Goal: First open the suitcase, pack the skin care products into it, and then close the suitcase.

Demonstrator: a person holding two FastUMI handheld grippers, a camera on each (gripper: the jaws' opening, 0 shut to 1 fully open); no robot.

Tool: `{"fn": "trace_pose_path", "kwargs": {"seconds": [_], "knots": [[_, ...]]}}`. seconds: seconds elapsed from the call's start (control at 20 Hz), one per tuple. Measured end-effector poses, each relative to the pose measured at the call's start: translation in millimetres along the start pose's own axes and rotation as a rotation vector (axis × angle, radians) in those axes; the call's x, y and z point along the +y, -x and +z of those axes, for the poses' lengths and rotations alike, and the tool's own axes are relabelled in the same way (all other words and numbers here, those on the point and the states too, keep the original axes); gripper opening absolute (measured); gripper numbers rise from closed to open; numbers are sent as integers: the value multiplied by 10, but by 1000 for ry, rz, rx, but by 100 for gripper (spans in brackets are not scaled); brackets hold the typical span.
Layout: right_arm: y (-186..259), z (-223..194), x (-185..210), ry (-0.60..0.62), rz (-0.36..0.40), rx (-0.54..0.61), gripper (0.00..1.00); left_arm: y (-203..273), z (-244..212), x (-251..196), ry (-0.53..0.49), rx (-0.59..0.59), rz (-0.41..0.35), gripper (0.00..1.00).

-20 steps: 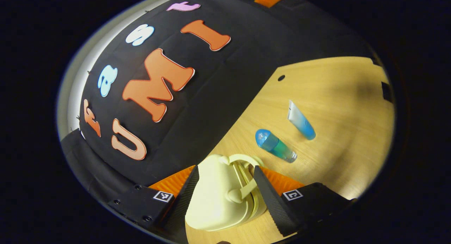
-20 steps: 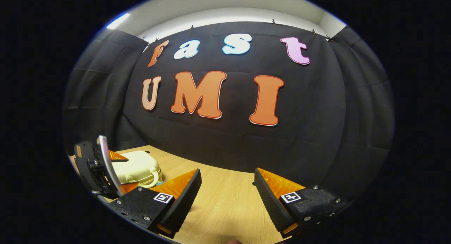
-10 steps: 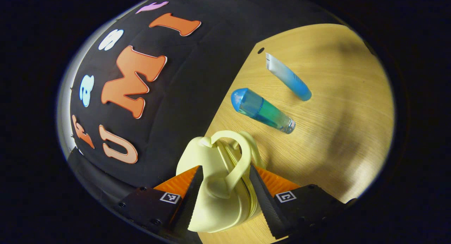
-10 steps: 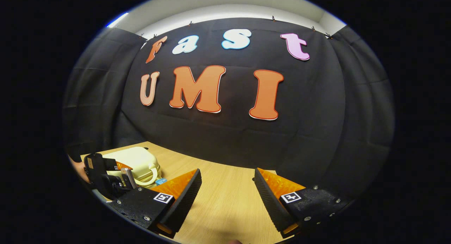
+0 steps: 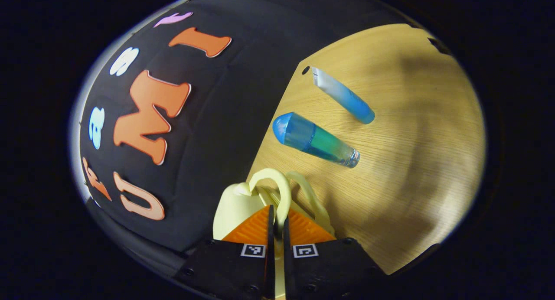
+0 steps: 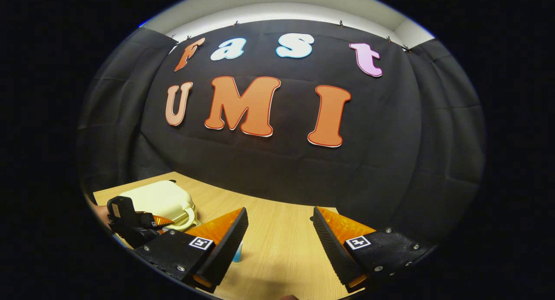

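Note:
A small cream suitcase lies closed on the wooden table. My left gripper is shut on one of its two looped handles; the second handle hangs free beside it. Beyond the case lie a blue-green bottle with a rounded cap and a white-to-blue tube. In the right gripper view the suitcase sits at the far left with the left gripper at its handle. My right gripper hovers open over bare table with nothing between its fingers.
The black cloth wall runs along the table's far edge, close behind the suitcase. A small dark hole marks the tabletop near the tube's flat end. Bare wood stretches in front of the right gripper.
My left gripper came down onto the suitcase and went from open around the case to shut on one handle. The right gripper stayed open and nearly still.

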State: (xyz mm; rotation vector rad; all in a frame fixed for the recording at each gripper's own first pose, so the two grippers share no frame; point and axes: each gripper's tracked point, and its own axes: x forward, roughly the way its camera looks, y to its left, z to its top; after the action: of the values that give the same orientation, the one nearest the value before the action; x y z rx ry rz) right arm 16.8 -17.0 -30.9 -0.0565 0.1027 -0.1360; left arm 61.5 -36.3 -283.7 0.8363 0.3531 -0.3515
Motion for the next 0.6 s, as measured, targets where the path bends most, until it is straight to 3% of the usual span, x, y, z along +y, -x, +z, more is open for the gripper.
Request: {"fn": "trace_pose_path", "kwargs": {"seconds": [0.1,0.35,0.5,0.6], "knots": [[-24,5,73,11,-13,8,95,85,-1,127,124,-30,-9,8],[-125,26,282,14,-30,24,95,499,-37,1015,380,-104,79,8],[-225,39,432,19,-29,31,95,624,-227,1481,495,-114,156,7],[-292,54,492,20,-37,35,95,715,-419,1736,519,-117,229,7]]}}
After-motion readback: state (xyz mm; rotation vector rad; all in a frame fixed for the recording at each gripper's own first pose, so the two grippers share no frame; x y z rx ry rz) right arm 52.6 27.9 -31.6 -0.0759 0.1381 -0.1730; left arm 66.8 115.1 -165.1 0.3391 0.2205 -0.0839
